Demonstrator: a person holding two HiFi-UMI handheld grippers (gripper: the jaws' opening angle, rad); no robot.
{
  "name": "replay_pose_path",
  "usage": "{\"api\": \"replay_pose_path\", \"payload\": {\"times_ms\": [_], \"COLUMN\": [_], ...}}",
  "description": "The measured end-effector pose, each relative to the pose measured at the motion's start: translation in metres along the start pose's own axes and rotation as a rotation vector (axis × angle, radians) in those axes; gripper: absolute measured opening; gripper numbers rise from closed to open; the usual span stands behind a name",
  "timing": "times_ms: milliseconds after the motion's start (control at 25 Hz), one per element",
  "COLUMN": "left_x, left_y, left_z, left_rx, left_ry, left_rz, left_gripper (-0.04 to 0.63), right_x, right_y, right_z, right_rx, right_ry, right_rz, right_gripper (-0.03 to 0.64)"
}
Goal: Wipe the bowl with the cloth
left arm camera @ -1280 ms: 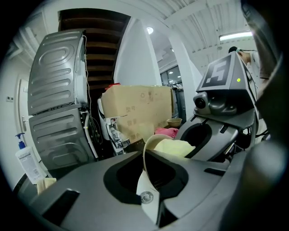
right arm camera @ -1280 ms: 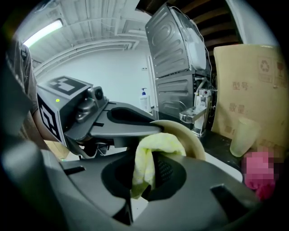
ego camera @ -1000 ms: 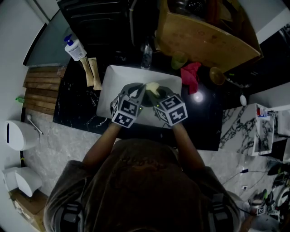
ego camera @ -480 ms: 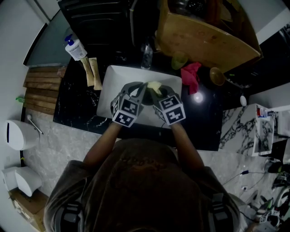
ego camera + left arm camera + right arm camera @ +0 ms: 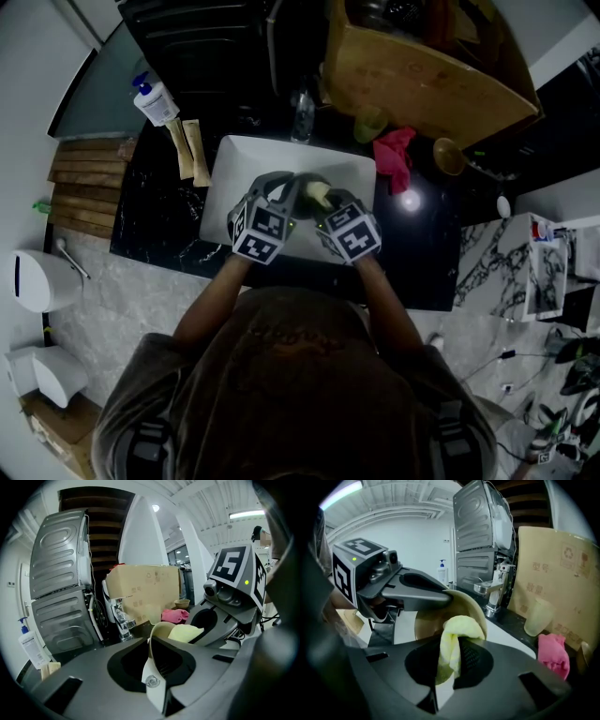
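Observation:
A beige bowl [image 5: 464, 607] is held tilted on edge over the white sink [image 5: 246, 155]; my left gripper [image 5: 157, 665] is shut on its rim [image 5: 151, 644]. A pale yellow cloth [image 5: 452, 639] is pinched in my right gripper [image 5: 452, 667], and its bunched top presses against the bowl's inside. In the head view both grippers meet over the sink, left gripper [image 5: 281, 202] and right gripper [image 5: 323, 208], with the yellow cloth [image 5: 317, 192] between them. From the left gripper view the cloth [image 5: 185, 632] shows just behind the bowl's rim.
A chrome tap [image 5: 494, 590] stands behind the sink. A pink cloth [image 5: 394, 155], a pale green cup [image 5: 368, 123] and a cardboard box [image 5: 422, 75] sit on the black counter at the back right. A soap dispenser [image 5: 155, 100] stands at the back left.
My right gripper has shifted slightly left and closer to the left gripper, carrying the yellow cloth further against the bowl. The left gripper has barely moved.

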State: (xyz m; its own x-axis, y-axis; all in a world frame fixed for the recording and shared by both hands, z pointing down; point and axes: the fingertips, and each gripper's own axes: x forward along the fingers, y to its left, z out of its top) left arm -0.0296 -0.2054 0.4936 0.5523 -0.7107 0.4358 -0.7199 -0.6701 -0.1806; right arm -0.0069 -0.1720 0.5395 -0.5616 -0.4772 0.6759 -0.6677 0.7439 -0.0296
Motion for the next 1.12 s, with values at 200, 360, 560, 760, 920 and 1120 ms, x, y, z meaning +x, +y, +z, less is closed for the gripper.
{"api": "replay_pose_path", "payload": {"times_ms": [200,360,560,760,920,1120], "left_x": [0.000,0.001,-0.001,-0.002,-0.002,-0.001], "left_y": [0.003,0.004,0.005,0.004,0.002,-0.002], "left_z": [-0.001,0.000,0.001,-0.005,-0.006,-0.006], "left_rx": [-0.014,-0.024,-0.041,-0.064,-0.071,-0.075], "left_ry": [-0.001,-0.006,-0.013,-0.003,0.000,-0.005], "left_rz": [0.004,0.007,0.007,0.002,-0.009,-0.023], "left_gripper": [0.034,0.034,0.034,0.031,0.029,0.028], "right_x": [0.005,0.007,0.008,0.005,-0.001,-0.010], "right_y": [0.012,0.022,0.034,0.034,0.022,0.003], "right_z": [-0.006,-0.007,0.004,0.018,0.030,0.037], "right_rx": [0.021,0.046,0.066,0.043,0.044,0.067], "right_ry": [0.003,0.008,-0.038,-0.101,-0.162,-0.209], "right_rz": [0.060,0.107,0.156,0.137,0.088,0.024], "right_gripper": [0.021,0.021,0.021,0.021,0.021,0.021]}}
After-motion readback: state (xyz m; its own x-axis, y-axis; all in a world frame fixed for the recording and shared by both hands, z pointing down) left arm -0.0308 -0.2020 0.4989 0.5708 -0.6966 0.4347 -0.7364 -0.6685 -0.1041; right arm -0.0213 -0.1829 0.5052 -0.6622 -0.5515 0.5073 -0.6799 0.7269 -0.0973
